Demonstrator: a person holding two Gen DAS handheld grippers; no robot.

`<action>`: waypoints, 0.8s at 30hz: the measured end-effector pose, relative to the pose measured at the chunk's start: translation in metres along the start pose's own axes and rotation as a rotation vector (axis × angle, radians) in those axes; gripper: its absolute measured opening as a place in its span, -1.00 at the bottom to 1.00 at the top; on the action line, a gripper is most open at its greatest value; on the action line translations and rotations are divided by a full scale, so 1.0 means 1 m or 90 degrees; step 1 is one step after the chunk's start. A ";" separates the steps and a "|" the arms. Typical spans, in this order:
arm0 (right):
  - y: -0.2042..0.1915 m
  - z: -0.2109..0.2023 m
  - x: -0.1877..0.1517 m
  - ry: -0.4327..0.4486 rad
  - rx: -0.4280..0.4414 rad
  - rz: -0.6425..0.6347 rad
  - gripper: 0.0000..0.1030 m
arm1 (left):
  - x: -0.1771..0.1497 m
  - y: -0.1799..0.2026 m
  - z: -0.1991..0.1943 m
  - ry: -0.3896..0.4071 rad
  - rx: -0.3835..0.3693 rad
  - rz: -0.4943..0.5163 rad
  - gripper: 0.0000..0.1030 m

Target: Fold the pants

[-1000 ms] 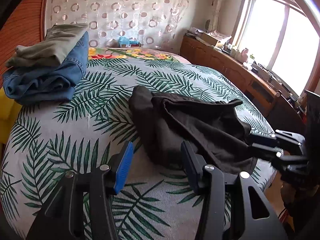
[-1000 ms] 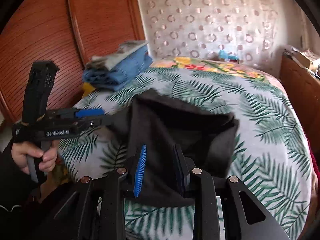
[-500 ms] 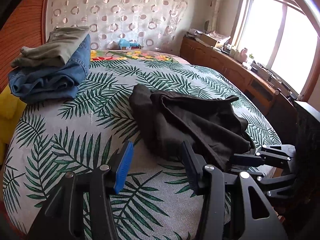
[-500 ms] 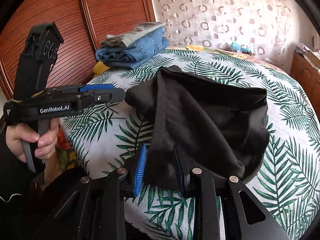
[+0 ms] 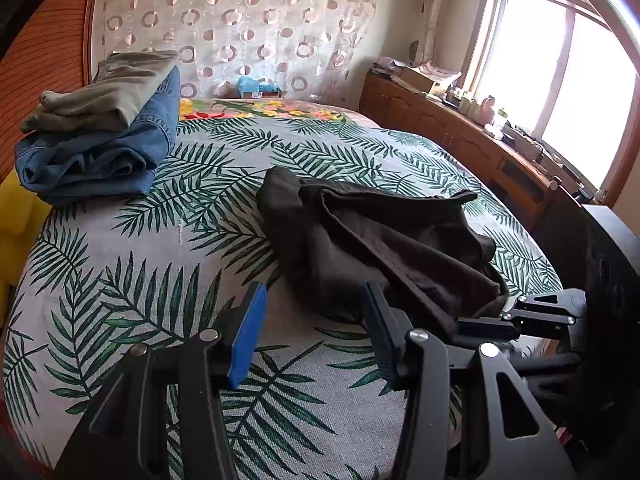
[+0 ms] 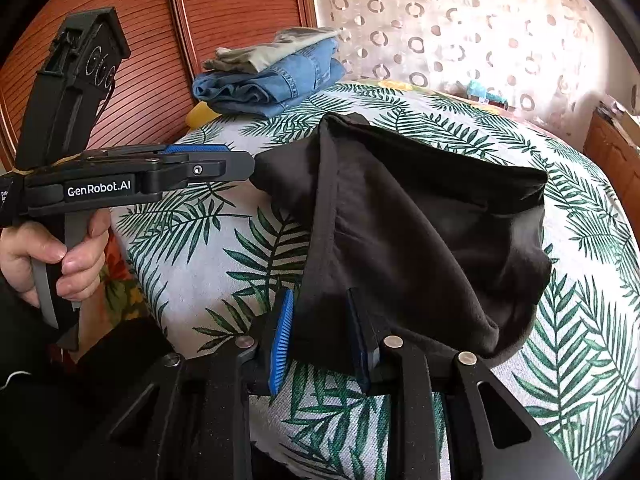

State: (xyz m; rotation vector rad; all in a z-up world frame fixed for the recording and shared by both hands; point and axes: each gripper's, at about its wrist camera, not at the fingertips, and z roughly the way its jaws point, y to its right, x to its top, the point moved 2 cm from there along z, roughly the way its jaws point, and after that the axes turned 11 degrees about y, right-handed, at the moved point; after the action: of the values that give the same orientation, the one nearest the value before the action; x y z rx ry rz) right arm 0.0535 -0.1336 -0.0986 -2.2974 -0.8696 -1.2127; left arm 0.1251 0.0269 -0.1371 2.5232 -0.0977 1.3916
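Note:
Black pants lie crumpled on the leaf-print bed; they also show in the right wrist view. My left gripper is open and empty over the bedspread, just left of the pants' near edge. From the right wrist view it hangs beside the pants' left corner, apart from it. My right gripper has its jaws apart with the pants' near hem lying between them; the cloth hangs loose, not pinched. In the left wrist view it sits at the hem.
A stack of folded blue jeans with olive pants on top sits at the bed's far left. A yellow item lies beside it. A wooden cabinet runs under the window on the right. A wooden wardrobe stands left.
Both grippers have drawn back toward the bed's near edge. The right gripper has come to the pants' near hem, which now lies between its jaws. The left gripper stays open.

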 end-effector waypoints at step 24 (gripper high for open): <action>0.101 0.028 0.082 0.047 -0.141 0.011 -0.90 | 0.011 0.004 0.012 0.012 -0.006 0.008 -0.02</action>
State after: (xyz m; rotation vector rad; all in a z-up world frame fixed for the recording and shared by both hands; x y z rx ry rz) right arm 0.1750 -0.1625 -0.0509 -2.4059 -0.7194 -1.4405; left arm 0.1405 0.0202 -0.1332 2.5065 -0.1169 1.4157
